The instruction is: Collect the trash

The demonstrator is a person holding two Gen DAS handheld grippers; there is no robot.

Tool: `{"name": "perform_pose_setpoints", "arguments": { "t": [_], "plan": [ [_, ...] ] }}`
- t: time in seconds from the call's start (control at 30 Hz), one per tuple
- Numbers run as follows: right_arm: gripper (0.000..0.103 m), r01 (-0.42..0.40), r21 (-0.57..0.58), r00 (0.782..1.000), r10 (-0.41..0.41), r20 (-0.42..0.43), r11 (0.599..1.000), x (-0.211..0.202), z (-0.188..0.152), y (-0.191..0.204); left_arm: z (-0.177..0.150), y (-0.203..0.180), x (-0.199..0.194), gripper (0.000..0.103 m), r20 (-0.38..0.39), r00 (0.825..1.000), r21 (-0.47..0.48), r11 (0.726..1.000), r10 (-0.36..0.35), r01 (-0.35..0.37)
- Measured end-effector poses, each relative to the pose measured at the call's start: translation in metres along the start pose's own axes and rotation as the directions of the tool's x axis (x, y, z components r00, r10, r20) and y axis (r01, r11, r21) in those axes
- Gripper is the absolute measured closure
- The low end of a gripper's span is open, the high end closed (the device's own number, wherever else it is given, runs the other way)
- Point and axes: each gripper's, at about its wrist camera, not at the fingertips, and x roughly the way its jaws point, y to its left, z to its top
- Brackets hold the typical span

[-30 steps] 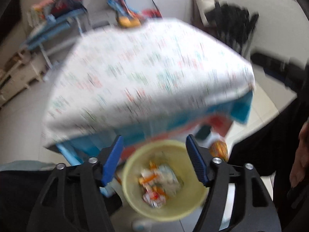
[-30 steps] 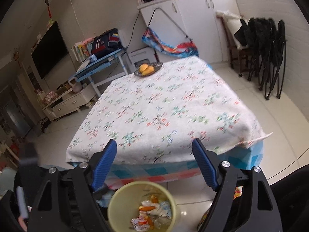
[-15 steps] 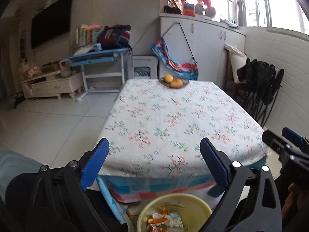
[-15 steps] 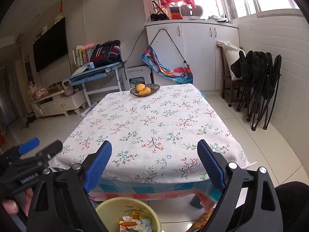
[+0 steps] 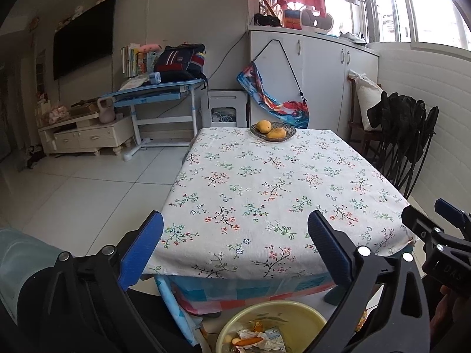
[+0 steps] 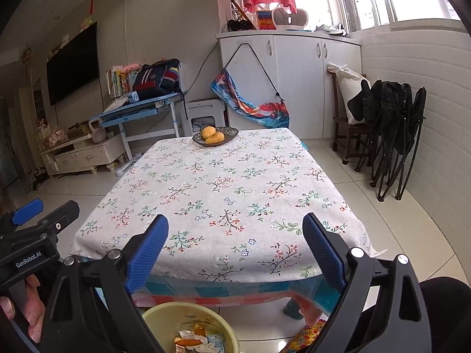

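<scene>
Collection nearly complete: wrappers and peel [image 5: 259, 338] lay in the yellow bin [image 5: 294, 309] below the table's [image 5: 265, 194] near edge.
Your left gripper [image 5: 235, 250] was opening with nothing between its jaws; your right gripper [image 6: 235, 250] stood wide apart, likewise holding nothing; only a fruit dish [image 5: 273, 131] remained on the tabletop, at the far edge.

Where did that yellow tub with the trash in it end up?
The yellow tub sits on the floor at the table's near edge, low in both wrist views. It holds wrappers and peel, just below the open fingers.
</scene>
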Motion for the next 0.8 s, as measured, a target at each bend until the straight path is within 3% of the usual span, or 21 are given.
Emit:
{"name": "perform_pose_setpoints", "arguments": {
  "t": [0.8],
  "plan": [
    [0.013,0.007,0.000,1.000,-0.007,-0.004,1.000,0.0012,-0.0014,-0.0034,0.0005,-0.0011,-0.0026,0.007,0.008,1.000,0.011,1.000,0.015,-0.016]
  ]
}}
